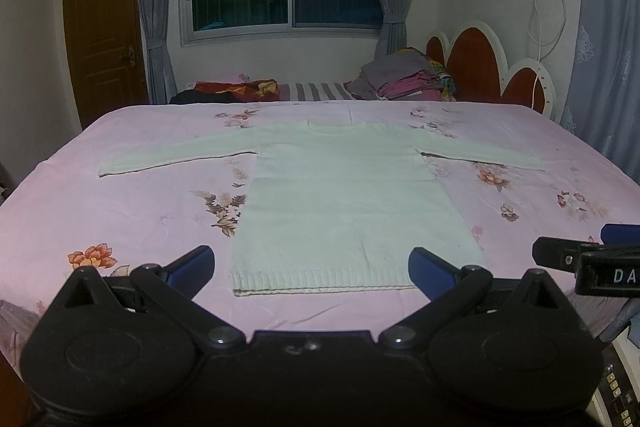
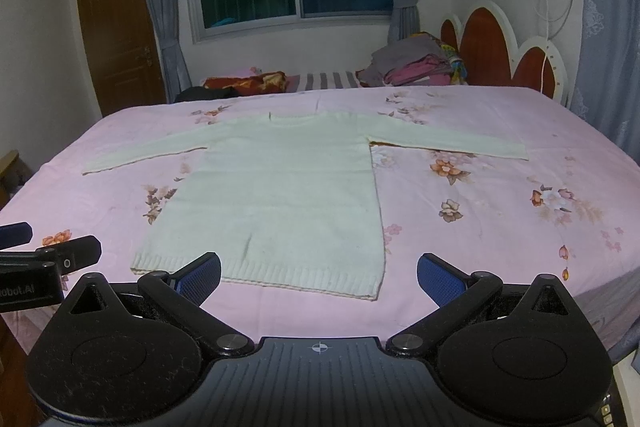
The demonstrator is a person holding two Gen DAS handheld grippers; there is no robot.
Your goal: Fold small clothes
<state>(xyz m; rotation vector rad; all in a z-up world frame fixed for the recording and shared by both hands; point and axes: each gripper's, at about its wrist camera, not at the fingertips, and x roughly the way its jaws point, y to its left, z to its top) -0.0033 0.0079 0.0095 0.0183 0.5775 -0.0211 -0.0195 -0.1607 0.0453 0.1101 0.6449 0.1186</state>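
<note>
A small white knit sweater [image 1: 340,203] lies flat on the pink floral bedsheet [image 1: 120,203], both sleeves spread out sideways and its ribbed hem nearest me. My left gripper [image 1: 312,269] hovers open just short of the hem, nothing between its blue pads. In the right wrist view the same sweater [image 2: 272,195] sits slightly left of centre. My right gripper [image 2: 319,275] is open above the hem's right part, holding nothing. Each gripper shows at the edge of the other's view.
The bed's near edge runs just under both grippers. A pile of folded clothes [image 1: 404,75] and a red patterned bundle [image 1: 240,89] lie on a second bed behind. A red and white headboard [image 1: 480,67] stands at the right, a brown door [image 1: 104,35] at the left.
</note>
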